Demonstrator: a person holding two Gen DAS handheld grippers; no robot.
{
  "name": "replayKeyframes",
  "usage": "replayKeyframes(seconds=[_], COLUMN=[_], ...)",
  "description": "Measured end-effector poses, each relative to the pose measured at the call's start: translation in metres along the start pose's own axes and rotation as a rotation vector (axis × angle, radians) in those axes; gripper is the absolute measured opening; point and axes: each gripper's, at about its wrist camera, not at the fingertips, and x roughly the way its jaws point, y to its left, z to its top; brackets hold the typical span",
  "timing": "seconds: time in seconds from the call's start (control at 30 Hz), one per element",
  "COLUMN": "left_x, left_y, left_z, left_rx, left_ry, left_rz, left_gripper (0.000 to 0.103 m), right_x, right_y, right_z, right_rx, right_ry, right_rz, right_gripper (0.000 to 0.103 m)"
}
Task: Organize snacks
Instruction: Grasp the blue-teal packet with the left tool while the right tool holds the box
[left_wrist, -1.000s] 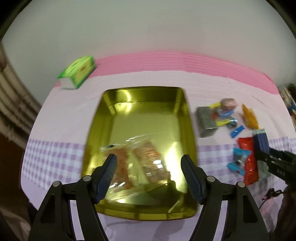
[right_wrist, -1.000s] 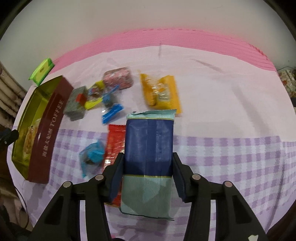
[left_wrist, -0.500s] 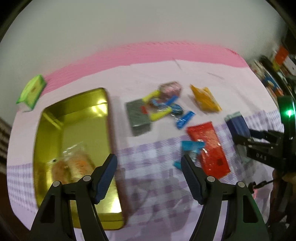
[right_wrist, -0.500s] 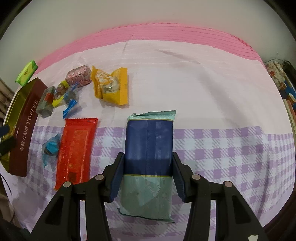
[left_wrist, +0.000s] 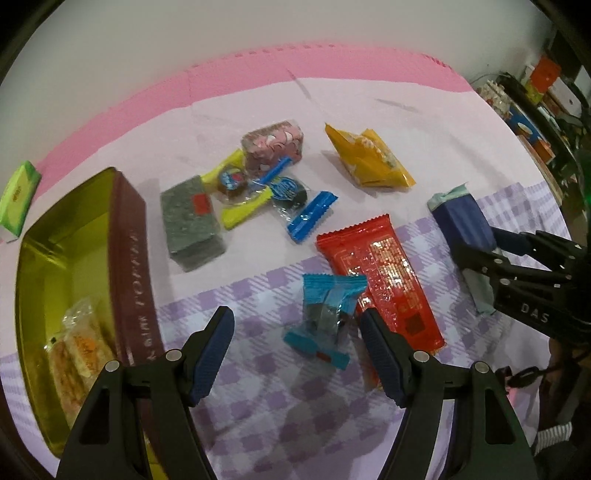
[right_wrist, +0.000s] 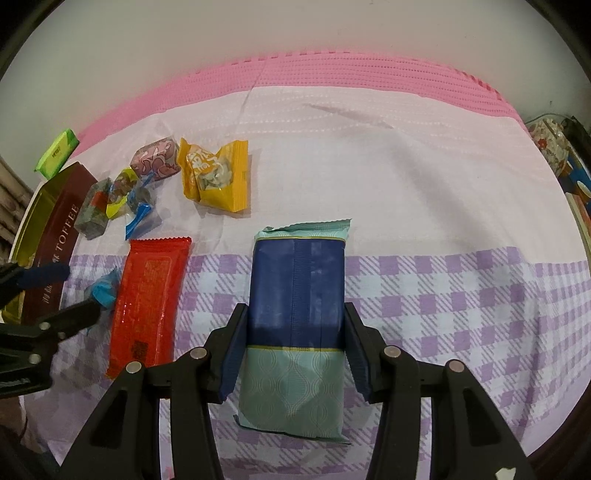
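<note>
My right gripper (right_wrist: 295, 339) is shut on a navy and teal snack packet (right_wrist: 297, 295), held above the cloth; it also shows in the left wrist view (left_wrist: 463, 221). My left gripper (left_wrist: 297, 328) is open and empty, hovering over a small blue candy wrapper (left_wrist: 327, 310) beside a red snack bar (left_wrist: 384, 273). A gold toffee tin (left_wrist: 55, 266) with a maroon side stands at the left and holds a clear cracker packet (left_wrist: 79, 347). Loose snacks lie beyond: a grey packet (left_wrist: 190, 221), yellow and blue candies (left_wrist: 258, 188), a pink packet (left_wrist: 275, 144), a yellow packet (left_wrist: 369, 158).
The table has a pale pink and lilac checked cloth (right_wrist: 424, 206) over a pink mat (right_wrist: 332, 70). A green box (left_wrist: 18, 192) lies at the far left past the tin. Shelves with boxes (left_wrist: 532, 96) stand at the right.
My left gripper has swung right, from over the tin to over the blue candy and red bar. The right gripper with the navy packet has shifted right, away from the tin.
</note>
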Motion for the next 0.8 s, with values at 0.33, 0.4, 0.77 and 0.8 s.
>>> replayKeyframes(seconds=[0.33,0.4,0.77,0.8], left_x=[0.010,0.010,0.014,0.014], left_y=[-0.003,-0.002,0.009,0.010], left_z=[0.004,0.005,-0.001,-0.001], left_rx=[0.016,0.016,-0.026,-0.032], left_ry=[-0.006,-0.007,0.019,0.020], left_rz=[-0.008,-0.016,-0.039,-0.043], left_gripper=[0.059,0.055,0.034,0.032], right_x=[0.000,0.001,0.003,0.003], right_y=[0.001,0.003,0.008,0.009], right_z=[0.000,-0.001,-0.001,-0.001], right_rx=[-0.002,-0.004,-0.010,-0.012], right_ry=[-0.006,-0.006,-0.009,-0.009], right_rz=[0.000,-0.004,-0.015,-0.018], right_gripper=[0.049,0.049,0.049,0.049])
